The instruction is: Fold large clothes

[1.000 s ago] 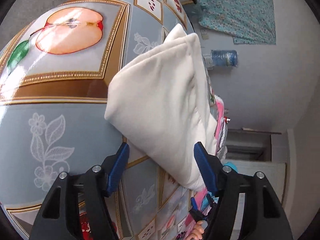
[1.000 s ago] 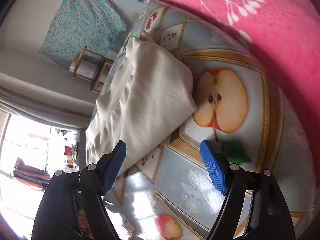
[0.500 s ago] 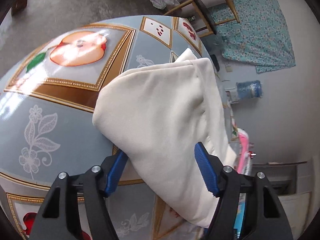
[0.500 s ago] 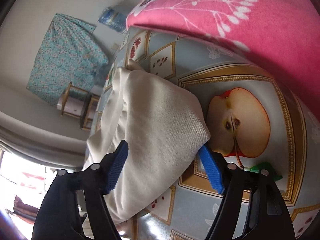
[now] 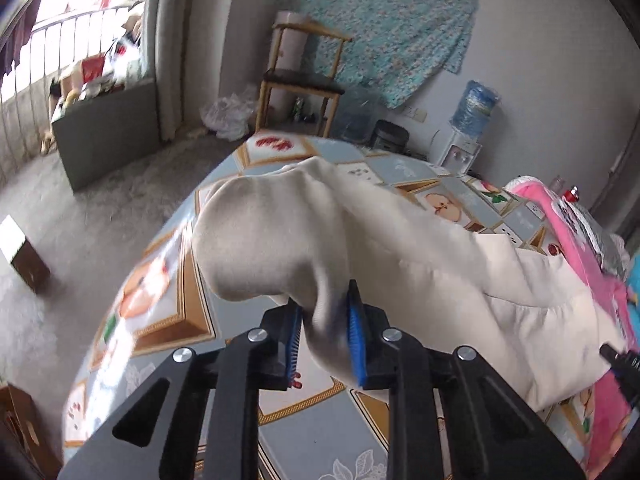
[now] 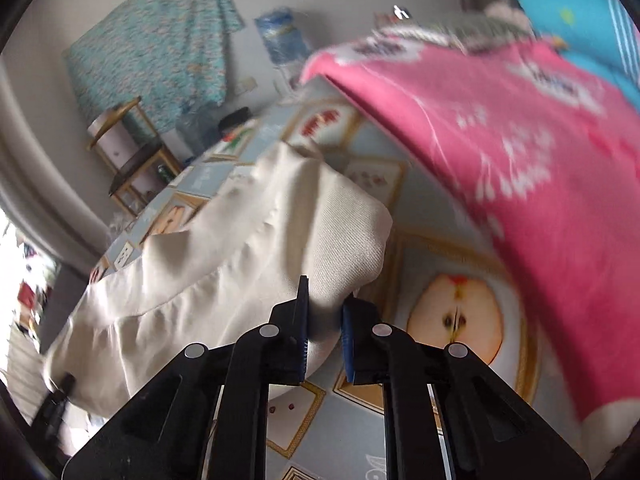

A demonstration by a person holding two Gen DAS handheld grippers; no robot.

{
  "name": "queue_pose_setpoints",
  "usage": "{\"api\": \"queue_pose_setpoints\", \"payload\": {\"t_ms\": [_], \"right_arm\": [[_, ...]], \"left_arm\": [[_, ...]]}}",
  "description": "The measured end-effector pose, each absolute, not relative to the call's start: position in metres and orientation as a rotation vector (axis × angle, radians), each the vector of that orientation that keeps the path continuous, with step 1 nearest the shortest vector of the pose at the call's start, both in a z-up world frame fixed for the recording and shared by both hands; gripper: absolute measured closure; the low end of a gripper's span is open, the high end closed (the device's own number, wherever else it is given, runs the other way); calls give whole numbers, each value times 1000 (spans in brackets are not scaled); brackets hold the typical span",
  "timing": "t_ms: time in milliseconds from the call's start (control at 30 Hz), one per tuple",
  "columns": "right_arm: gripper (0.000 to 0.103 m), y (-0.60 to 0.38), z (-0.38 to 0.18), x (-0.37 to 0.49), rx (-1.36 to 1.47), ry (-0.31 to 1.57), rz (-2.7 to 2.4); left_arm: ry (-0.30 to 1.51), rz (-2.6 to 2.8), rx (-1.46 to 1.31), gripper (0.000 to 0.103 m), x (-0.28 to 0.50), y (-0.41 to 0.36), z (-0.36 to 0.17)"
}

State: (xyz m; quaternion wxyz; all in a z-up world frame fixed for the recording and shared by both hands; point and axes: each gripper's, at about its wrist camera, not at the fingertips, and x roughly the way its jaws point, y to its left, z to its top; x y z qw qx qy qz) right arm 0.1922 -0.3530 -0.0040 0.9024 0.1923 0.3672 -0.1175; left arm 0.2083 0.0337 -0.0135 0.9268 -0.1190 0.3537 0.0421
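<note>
Over fruit-print tablecloth (image 5: 168, 320), left hand-held gripper (image 5: 322, 334) and right hand-held gripper (image 6: 324, 334) just closed, pinching cream garment (image 5: 400, 256), no legible writing

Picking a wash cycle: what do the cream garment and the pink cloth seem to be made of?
Cream garment: looks like soft matte knit, perhaps cotton jersey; fine ribbed weave shows near the claw. Pink cloth: seems a plush fleece with printed white flowers, though blur leaves it uncertain.

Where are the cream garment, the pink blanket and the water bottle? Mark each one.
cream garment (image 5: 420, 264), left wrist view, on its broad draped middle.
pink blanket (image 6: 500, 152), right wrist view, on its flowered upper face.
water bottle (image 5: 476, 106), left wrist view, on the blue body.
</note>
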Motion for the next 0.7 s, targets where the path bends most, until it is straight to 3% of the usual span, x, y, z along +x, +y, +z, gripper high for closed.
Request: {"api": "queue_pose_setpoints", "payload": {"t_ms": [233, 367, 500, 633, 700], "right_arm": [[91, -349, 24, 139, 355, 718, -160], [91, -357, 18, 79, 426, 774, -106], [88, -364, -25, 32, 513, 922, -65], [73, -372, -56, 21, 535, 1047, -55], [57, -381, -48, 17, 531, 1048, -85]], "left_arm": [[647, -53, -109, 83, 152, 35, 33], [707, -125, -56, 83, 97, 65, 37], [850, -150, -97, 79, 52, 96, 13], [996, -157, -166, 74, 33, 113, -31], [1015, -152, -218, 61, 26, 123, -36]]}}
